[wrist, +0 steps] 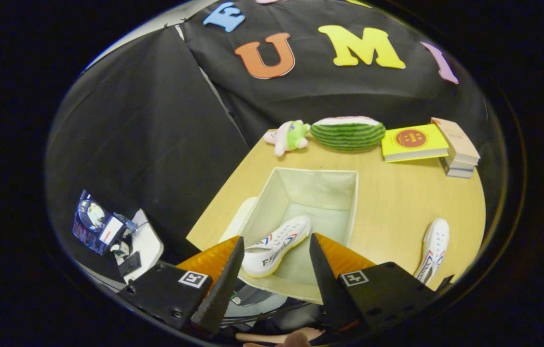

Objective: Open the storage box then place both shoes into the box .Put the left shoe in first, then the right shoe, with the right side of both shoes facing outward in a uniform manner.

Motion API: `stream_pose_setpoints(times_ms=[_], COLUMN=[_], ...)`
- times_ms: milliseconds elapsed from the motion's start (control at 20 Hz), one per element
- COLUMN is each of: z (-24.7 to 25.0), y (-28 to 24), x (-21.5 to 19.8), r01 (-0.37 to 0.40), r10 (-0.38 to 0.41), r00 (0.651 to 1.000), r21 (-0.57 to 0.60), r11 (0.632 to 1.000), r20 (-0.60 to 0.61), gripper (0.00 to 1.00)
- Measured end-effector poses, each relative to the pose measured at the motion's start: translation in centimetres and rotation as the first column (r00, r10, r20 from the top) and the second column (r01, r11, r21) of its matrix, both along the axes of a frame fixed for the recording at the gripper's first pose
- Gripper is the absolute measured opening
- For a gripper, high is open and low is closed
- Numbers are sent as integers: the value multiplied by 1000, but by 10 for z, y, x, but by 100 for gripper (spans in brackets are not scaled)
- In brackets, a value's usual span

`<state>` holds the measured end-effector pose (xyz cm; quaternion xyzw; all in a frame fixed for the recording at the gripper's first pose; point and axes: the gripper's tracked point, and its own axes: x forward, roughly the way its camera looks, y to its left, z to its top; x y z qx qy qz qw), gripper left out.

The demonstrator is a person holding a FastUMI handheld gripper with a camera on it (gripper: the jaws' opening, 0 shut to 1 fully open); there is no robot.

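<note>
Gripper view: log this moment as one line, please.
box: open | shoe in box: between gripper fingers, ungripped | second shoe: on table

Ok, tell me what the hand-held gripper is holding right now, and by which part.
Nothing. The hand-held gripper is open, its fingers apart on either side of the shoe lying in the open storage box, without pressing it.

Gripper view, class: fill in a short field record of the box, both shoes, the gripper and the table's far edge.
storage box: open, lid off
shoe in box: lying in box, between the gripper's fingers, untouched
second shoe: on table, beside box
gripper: open, above box's near end
far edge: plush toy, watermelon toy, books
</note>
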<state>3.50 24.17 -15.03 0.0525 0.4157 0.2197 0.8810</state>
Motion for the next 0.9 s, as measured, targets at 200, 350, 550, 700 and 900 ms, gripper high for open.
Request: stream_pose_setpoints(times_ms=[200, 350, 550, 700, 900], z=[19, 18, -29, -68, -112], y=[-63, -115, -194, -245, -295], x=[-5, -11, -15, -16, -20], r01=[52, 114, 199, 234, 276], r10=[-42, -100, -206, -259, -326], r00=[994, 990, 978, 962, 927], r21=[-109, -150, -195, -228, -251], r11=[993, 982, 960, 945, 928], r20=[99, 101, -16, -88, -184], gripper=[87, 90, 93, 93, 93])
